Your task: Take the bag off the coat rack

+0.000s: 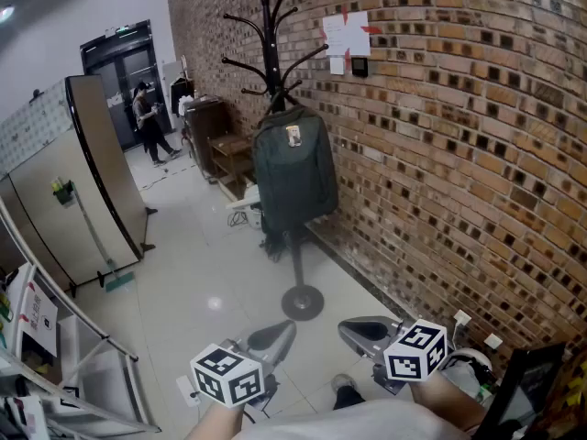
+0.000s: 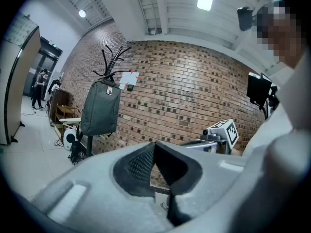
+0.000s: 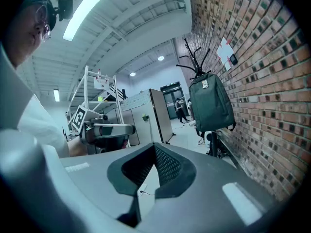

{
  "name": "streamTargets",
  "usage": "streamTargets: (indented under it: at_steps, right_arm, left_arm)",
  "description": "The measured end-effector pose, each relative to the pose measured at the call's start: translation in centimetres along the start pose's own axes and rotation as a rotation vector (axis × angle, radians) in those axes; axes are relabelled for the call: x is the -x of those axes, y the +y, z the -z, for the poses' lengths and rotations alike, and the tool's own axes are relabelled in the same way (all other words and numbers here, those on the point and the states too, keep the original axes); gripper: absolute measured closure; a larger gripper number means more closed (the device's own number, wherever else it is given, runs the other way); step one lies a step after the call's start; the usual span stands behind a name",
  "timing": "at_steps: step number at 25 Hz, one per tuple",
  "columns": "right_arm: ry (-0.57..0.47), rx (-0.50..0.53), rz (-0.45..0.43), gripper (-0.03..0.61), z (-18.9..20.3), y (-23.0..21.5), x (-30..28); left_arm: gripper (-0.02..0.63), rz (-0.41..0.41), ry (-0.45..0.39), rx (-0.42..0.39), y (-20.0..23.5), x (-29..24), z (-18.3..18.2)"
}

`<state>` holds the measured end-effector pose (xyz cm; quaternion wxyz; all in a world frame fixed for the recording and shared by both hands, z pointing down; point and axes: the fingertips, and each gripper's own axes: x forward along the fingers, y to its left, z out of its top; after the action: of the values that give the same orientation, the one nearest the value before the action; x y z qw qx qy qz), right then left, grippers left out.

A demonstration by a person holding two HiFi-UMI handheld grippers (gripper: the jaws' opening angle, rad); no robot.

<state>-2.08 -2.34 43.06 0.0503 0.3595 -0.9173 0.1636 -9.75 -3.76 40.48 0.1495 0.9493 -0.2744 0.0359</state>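
A dark green backpack (image 1: 293, 168) hangs from a black coat rack (image 1: 268, 35) that stands on a round base (image 1: 303, 302) beside the brick wall. The backpack (image 2: 100, 108) shows at the left of the left gripper view, and the same backpack (image 3: 210, 103) shows right of centre in the right gripper view. My left gripper (image 1: 280, 335) and right gripper (image 1: 356, 330) are held low and close to the person's body, well short of the rack. Both are shut with nothing between the jaws. The left gripper (image 2: 154, 144) and the right gripper (image 3: 154, 147) show their pads meeting.
A brick wall (image 1: 459, 126) runs along the right. Wooden furniture (image 1: 225, 149) and clutter sit behind the rack. A tall grey cabinet (image 1: 83, 181) stands at left, a white metal shelf frame (image 1: 73, 337) at lower left. A person (image 1: 147, 122) stands far off by the door.
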Motion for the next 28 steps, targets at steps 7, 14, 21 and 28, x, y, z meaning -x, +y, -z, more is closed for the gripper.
streamTargets:
  at_steps: [7,14,21,28]
  right_arm:
    - [-0.038,-0.037,0.005,0.58,-2.2,-9.2,-3.3]
    - [-0.049,0.0,-0.047,0.483,-8.9,-21.1,-9.4]
    - [-0.119,0.056,-0.09,0.307,-19.9,-33.6,-16.1]
    - [-0.208,0.177,-0.039,0.198,-28.7,-42.0,-20.4]
  left_arm:
    - [0.614,-0.12,-0.052,0.053,8.0,-5.1,-1.5]
    - [0.528,-0.185,-0.089,0.019,17.4,-13.3,-7.5]
    - [0.337,-0.32,-0.148,-0.055,29.2,-20.6,-16.6]
    - [0.186,-0.378,-0.219,-0.069,37.0,-23.4,-23.0]
